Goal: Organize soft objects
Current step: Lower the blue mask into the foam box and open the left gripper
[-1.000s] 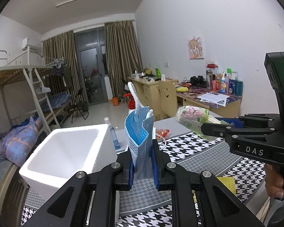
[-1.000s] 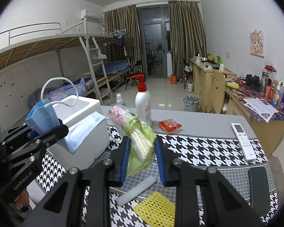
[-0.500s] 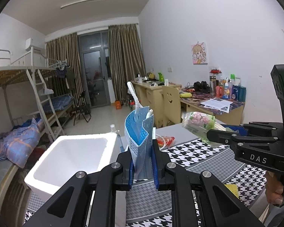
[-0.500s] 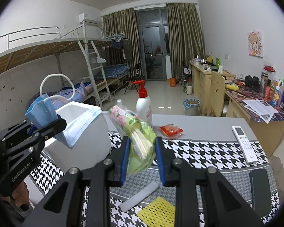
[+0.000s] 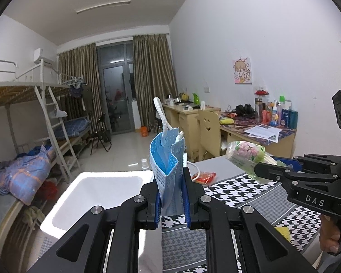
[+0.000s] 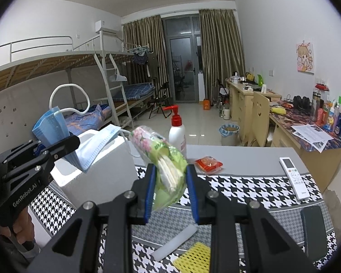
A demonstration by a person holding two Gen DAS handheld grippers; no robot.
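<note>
The left gripper (image 5: 171, 201) is clamped on a folded blue surgical face mask (image 5: 168, 159) with white ear loops, held in the air above the near edge of an open white foam box (image 5: 79, 202). Right of the box, the right gripper (image 6: 170, 195) pinches a green plastic tissue packet with pink flowers (image 6: 168, 161) above the black-and-white houndstooth table mat (image 6: 238, 188). Behind the box stands a white pump bottle with a red top (image 6: 177, 132); a red snack packet (image 6: 208, 164), white remote control (image 6: 294, 177), white cylinder (image 6: 175, 242) and yellow mesh pad (image 6: 193, 260) lie to its right

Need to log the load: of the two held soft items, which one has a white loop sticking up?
The blue face mask in the left gripper; the right gripper holds a green tissue pack, no loop.
</note>
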